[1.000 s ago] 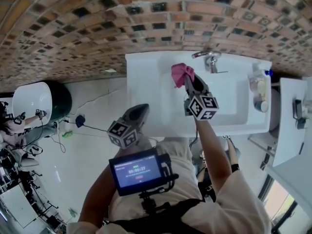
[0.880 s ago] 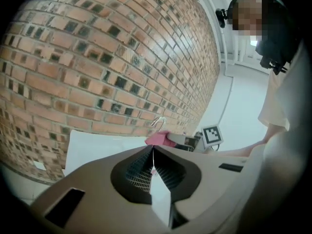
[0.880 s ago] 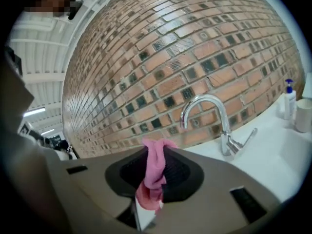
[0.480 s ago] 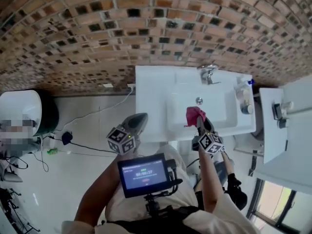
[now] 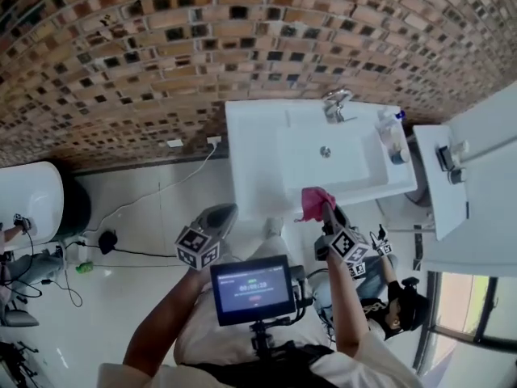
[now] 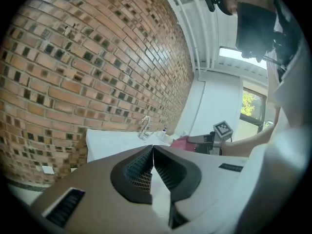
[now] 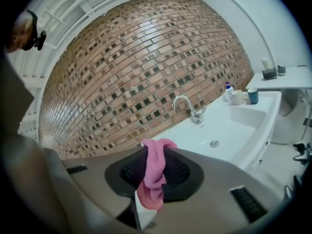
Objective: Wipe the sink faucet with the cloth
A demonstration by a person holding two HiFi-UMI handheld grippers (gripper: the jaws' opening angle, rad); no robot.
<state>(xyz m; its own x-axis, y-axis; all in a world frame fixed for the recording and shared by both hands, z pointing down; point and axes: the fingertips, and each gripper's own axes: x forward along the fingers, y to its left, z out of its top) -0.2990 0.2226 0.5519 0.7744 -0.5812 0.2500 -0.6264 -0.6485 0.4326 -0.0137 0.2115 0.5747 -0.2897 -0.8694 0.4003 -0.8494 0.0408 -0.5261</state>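
Note:
A chrome faucet (image 5: 335,103) (image 7: 187,107) (image 6: 143,127) stands at the back edge of a white sink (image 5: 258,148) (image 7: 234,135) against the brick wall. The pink cloth (image 5: 315,204) (image 7: 152,172) (image 6: 181,143) is pinched in my right gripper (image 5: 325,209) (image 7: 152,161), which hangs just past the sink's front edge, well short of the faucet. My left gripper (image 5: 220,214) (image 6: 152,150) is shut with nothing in it, over the floor left of the sink.
Bottles and a cup (image 5: 392,140) (image 7: 239,95) sit at the sink's right end. A white shelf (image 5: 448,188) (image 7: 280,78) with small items stands further right. A white round bin (image 5: 32,200) and cables (image 5: 105,241) lie on the floor at left.
My right gripper with the pink cloth has drawn back from above the basin to beyond the sink's front edge. The view has pulled away from the sink. The left gripper has barely moved.

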